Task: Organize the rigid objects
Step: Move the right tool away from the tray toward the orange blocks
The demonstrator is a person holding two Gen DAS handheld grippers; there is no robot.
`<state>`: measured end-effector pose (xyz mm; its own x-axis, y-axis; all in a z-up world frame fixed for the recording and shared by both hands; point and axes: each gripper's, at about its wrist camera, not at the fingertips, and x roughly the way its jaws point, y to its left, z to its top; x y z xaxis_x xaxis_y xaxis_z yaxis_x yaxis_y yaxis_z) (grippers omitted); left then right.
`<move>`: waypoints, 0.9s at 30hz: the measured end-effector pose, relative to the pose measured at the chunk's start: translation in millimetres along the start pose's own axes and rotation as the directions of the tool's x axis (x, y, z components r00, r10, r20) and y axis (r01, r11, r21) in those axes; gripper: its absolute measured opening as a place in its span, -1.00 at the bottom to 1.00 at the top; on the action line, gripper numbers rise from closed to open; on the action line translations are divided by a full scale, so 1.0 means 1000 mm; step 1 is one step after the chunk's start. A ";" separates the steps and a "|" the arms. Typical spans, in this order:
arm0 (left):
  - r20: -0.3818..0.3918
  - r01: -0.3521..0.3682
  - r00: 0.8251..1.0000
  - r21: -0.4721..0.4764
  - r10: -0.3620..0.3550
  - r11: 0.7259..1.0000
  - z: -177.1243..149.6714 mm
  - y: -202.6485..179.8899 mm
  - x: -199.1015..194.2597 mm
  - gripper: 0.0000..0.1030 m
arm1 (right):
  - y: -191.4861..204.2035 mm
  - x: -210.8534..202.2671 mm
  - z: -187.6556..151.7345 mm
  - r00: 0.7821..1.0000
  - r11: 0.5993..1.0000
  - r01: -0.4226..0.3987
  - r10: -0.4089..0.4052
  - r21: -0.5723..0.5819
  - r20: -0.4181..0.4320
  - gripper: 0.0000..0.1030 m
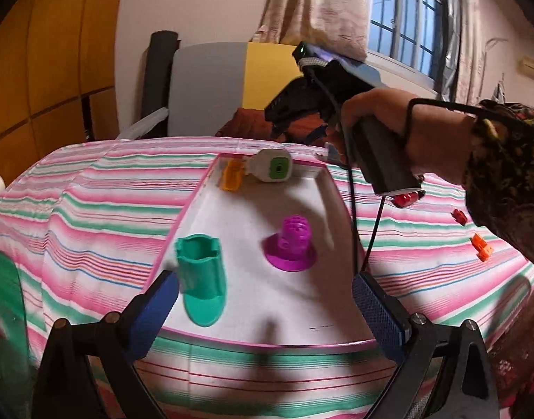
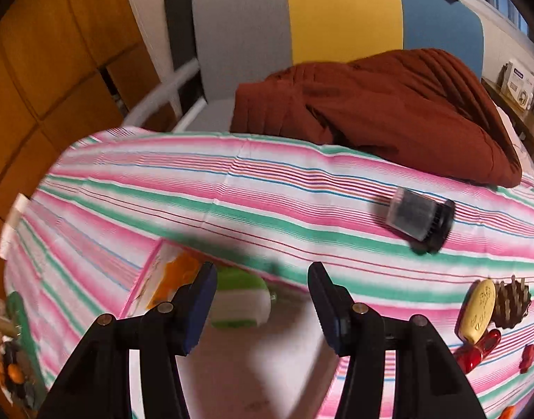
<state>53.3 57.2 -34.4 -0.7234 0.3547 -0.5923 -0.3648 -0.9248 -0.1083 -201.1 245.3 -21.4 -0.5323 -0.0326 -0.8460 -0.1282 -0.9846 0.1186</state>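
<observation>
A white tray with a pink rim (image 1: 183, 209) lies on the striped cloth. In it stand a teal cup (image 1: 202, 279), a purple holder (image 1: 291, 242), an orange piece (image 1: 232, 174) and a white-and-green device (image 1: 272, 166). My left gripper (image 1: 267, 303) is open and empty, with its left pad beside the teal cup. My right gripper (image 2: 261, 300) is open above the tray's far end, with the white-and-green device (image 2: 240, 300) by its left finger. The right gripper also shows in the left wrist view (image 1: 301, 104), held in a hand.
A black-capped clear jar (image 2: 418, 221) lies on the cloth. A yellow piece (image 2: 478, 309), a brown spiky piece (image 2: 513, 300) and red pieces (image 2: 476, 351) lie at the right. Small red and orange pieces (image 1: 480, 246) lie right of the tray. A brown cushion (image 2: 389, 111) sits behind.
</observation>
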 end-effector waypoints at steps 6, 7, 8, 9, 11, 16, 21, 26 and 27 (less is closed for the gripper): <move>0.000 -0.002 1.000 -0.056 0.002 0.998 0.000 0.011 0.003 0.95 | 0.001 -0.008 -0.031 0.999 0.998 -0.015 0.013 -0.059 -0.037 0.06; 0.000 0.003 1.000 -0.064 -0.003 0.998 0.000 0.012 0.003 0.95 | -0.002 -0.012 -0.038 0.999 0.998 -0.014 0.011 -0.062 -0.042 0.06; 0.003 0.011 1.000 -0.073 -0.011 0.997 0.000 0.012 0.002 0.95 | -0.006 -0.018 -0.049 0.999 0.998 -0.015 0.012 -0.065 -0.043 0.06; 0.006 0.018 1.000 -0.080 -0.017 0.997 -0.001 0.011 0.002 0.95 | -0.011 -0.022 -0.057 0.999 0.998 -0.021 0.019 -0.062 -0.037 0.06; 0.003 0.025 1.000 -0.077 -0.025 0.997 -0.001 0.007 0.003 0.95 | -0.026 -0.033 -0.070 0.999 0.999 -0.034 0.033 -0.029 -0.028 0.06; -0.001 0.036 0.999 -0.035 -0.036 0.999 -0.003 -0.007 0.001 0.95 | -0.066 -0.059 -0.096 0.993 0.988 -0.114 0.114 0.108 -0.002 0.07; -0.003 0.051 0.999 -0.028 -0.051 0.998 -0.006 -0.015 0.000 0.97 | -0.099 -0.086 -0.129 0.997 0.982 -0.074 0.071 0.174 0.025 0.08; -0.012 0.067 0.998 -0.007 -0.067 0.998 -0.009 -0.023 -0.001 0.97 | -0.147 -0.110 -0.166 0.999 0.948 0.044 -0.049 0.316 0.010 0.08; -0.009 0.070 0.997 -0.002 -0.070 0.998 -0.009 -0.025 -0.002 0.97 | -0.162 -0.116 -0.174 0.995 0.926 0.089 -0.096 0.367 -0.001 0.08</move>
<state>68.6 78.1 -37.7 -0.6909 0.4175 -0.5903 -0.4132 -0.8980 -0.1515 26.8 378.6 -32.7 -0.5168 0.0618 -0.8538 -0.4734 -0.8517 0.2249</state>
